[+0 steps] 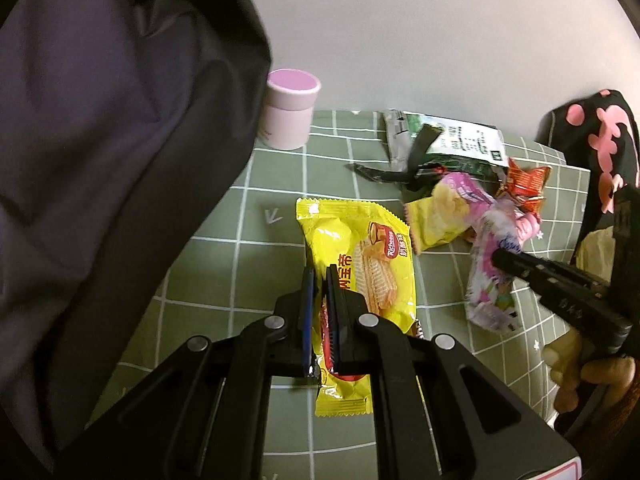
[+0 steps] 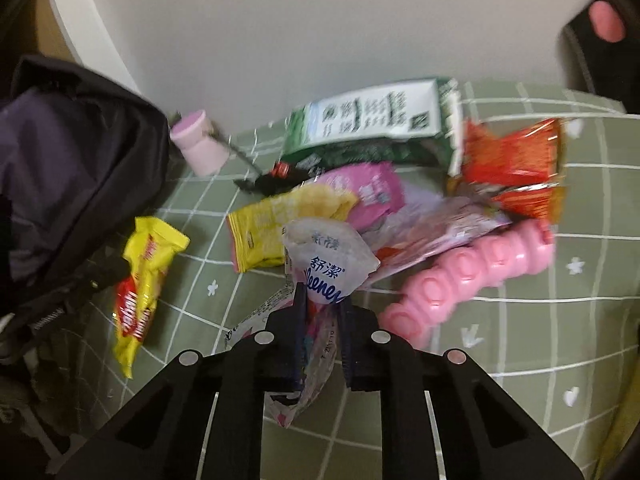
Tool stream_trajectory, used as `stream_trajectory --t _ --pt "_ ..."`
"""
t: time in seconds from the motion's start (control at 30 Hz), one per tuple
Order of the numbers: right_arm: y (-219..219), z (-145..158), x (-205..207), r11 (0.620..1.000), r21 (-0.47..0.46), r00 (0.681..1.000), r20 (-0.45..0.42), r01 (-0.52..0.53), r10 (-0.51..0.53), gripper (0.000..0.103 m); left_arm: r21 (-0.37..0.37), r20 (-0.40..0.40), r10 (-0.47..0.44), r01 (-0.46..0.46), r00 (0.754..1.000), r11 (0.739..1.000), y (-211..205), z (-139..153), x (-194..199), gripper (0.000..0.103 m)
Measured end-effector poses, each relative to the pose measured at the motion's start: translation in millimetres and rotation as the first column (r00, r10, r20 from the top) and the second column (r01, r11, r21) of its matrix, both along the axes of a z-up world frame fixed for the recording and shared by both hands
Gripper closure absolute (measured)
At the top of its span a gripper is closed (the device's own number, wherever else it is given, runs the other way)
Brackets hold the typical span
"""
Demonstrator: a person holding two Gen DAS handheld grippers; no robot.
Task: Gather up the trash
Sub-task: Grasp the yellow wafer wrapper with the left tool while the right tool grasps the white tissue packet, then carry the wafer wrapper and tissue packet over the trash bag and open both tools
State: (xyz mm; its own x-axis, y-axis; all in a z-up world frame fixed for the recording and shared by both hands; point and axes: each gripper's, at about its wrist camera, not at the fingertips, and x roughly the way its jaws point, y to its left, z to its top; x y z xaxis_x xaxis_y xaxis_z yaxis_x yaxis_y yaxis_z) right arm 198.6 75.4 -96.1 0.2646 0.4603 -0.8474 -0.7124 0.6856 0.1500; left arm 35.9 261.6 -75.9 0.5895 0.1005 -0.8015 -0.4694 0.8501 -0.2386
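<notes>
My left gripper point(image 1: 320, 276) is shut on a yellow wafer packet point(image 1: 360, 256), which hangs down between its blue pads over the green checked cloth point(image 1: 224, 264). The same yellow packet point(image 2: 144, 276) shows at the left of the right wrist view. My right gripper point(image 2: 322, 298) is shut on a crumpled white and blue tissue wrapper point(image 2: 328, 256) that sticks up past its fingertips and trails down between the fingers. In the left wrist view, the right gripper point(image 1: 502, 259) comes in from the right onto that wrapper point(image 1: 490, 288), with a person's hand point(image 1: 580, 376) behind it.
An open black bag point(image 1: 120, 160) fills the left side. A pink lidded jar point(image 1: 290, 108) stands by the wall. The pile holds a green and white packet point(image 2: 376, 120), a red wrapper point(image 2: 512, 160), a yellow and pink snack bag point(image 2: 280, 224) and a pink ribbed object point(image 2: 472, 280).
</notes>
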Motion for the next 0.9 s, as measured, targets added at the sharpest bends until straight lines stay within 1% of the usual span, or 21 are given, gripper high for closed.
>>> stream_trajectory --t 0.13,0.3,0.47,0.57,0.67,0.8,0.9 --pt "-24.7 17.4 3.2 0.999 0.035 0.999 0.025 0.040 -0.041 0.089 0.002 0.024 -0.021 0.021 0.999 1.000 -6.4 7.2 4.8 0.097" --pt "-47.1 45.8 3.1 0.995 0.068 0.994 0.076 0.074 -0.080 0.089 0.004 0.069 -0.052 0.052 0.996 0.999 -14.4 22.5 17.6 0.097" --pt "-70.0 71.1 2.3 0.990 0.090 0.984 0.131 0.113 -0.124 0.089 0.029 0.128 -0.118 0.116 0.985 0.993 -30.7 45.2 38.9 0.097" --pt "-88.3 86.5 2.5 0.985 0.093 0.972 0.172 0.147 -0.161 0.089 0.031 0.166 -0.163 0.160 0.973 0.987 -41.7 59.2 55.0 0.097" --pt "-106.7 99.0 6.9 0.976 0.101 0.958 0.195 0.193 -0.210 0.089 0.037 0.196 -0.211 0.208 0.958 0.977 -53.6 71.7 69.3 0.097" --pt "-135.1 118.6 10.7 0.959 0.115 0.932 0.233 0.258 -0.279 0.089 0.053 0.232 -0.284 0.280 0.930 0.959 -74.1 88.7 89.6 0.097" --pt "-156.1 133.5 12.0 0.944 0.123 0.906 0.267 0.305 -0.328 0.089 0.055 0.260 -0.342 0.340 0.903 0.939 -91.6 102.1 106.2 0.097"
